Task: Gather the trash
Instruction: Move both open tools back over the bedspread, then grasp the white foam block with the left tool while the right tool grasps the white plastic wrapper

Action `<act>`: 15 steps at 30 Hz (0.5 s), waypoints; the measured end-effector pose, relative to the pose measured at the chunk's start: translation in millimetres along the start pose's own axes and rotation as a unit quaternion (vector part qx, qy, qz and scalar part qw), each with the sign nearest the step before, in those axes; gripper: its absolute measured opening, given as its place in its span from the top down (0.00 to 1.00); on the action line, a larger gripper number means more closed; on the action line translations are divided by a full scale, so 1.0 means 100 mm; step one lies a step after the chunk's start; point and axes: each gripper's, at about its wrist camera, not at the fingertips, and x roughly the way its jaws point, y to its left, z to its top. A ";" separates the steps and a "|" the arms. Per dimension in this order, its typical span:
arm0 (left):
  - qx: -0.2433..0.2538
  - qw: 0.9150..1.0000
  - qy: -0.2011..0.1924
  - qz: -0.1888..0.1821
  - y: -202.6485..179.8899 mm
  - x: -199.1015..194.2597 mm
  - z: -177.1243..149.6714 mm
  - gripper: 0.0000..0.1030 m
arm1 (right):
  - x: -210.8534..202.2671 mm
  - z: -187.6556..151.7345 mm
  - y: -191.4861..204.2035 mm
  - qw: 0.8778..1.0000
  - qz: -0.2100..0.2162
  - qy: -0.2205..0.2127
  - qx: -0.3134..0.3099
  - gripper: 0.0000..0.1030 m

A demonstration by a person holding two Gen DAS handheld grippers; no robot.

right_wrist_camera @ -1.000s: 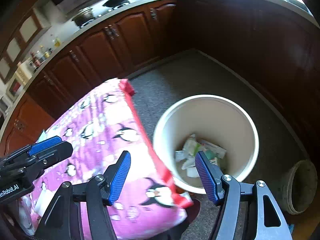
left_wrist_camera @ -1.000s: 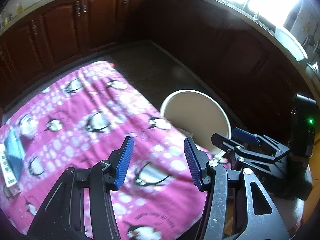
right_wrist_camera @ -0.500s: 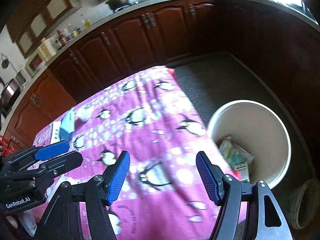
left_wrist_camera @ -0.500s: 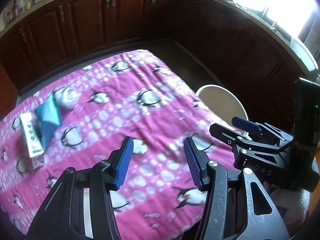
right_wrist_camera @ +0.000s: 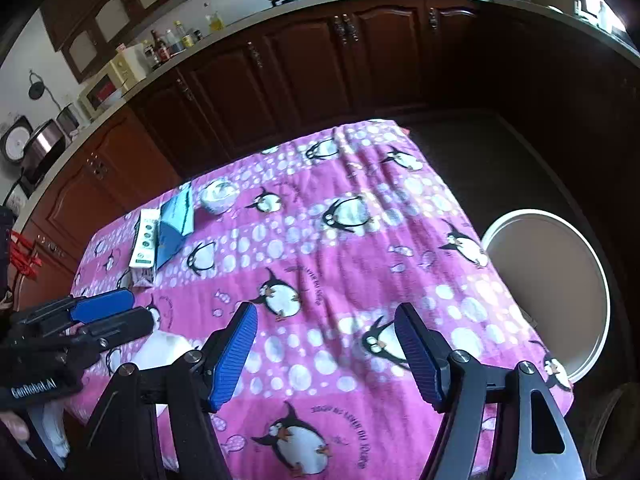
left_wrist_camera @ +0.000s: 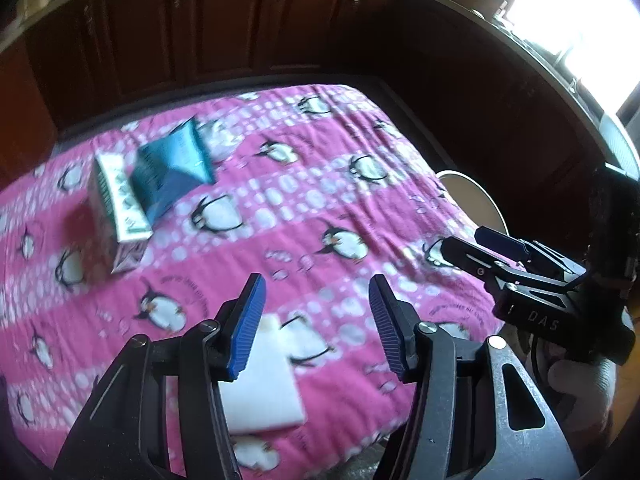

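Two grippers hang over the pink penguin cloth (right_wrist_camera: 360,240). Nearest in the left wrist view, my left gripper (left_wrist_camera: 316,320) has nothing between its jaws, which are opening above a white sheet (left_wrist_camera: 264,384) low in the frame. My right gripper (right_wrist_camera: 326,354) stands wide, jaws parting, empty. Farther up and left lie a green-and-white box (left_wrist_camera: 120,208), touching it a blue packet (left_wrist_camera: 172,168), and beyond these a white crumpled wad (right_wrist_camera: 218,198). At right-centre of the right wrist view stands the white bin (right_wrist_camera: 600,280).

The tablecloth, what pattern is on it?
Pink tablecloth with black-and-white penguins and white bubble spots; clearest in the right wrist view.
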 end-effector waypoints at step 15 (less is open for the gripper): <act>-0.073 0.993 0.091 0.005 0.44 0.24 -0.47 0.42 | 0.19 -0.06 0.35 0.999 0.027 0.028 -0.034 0.30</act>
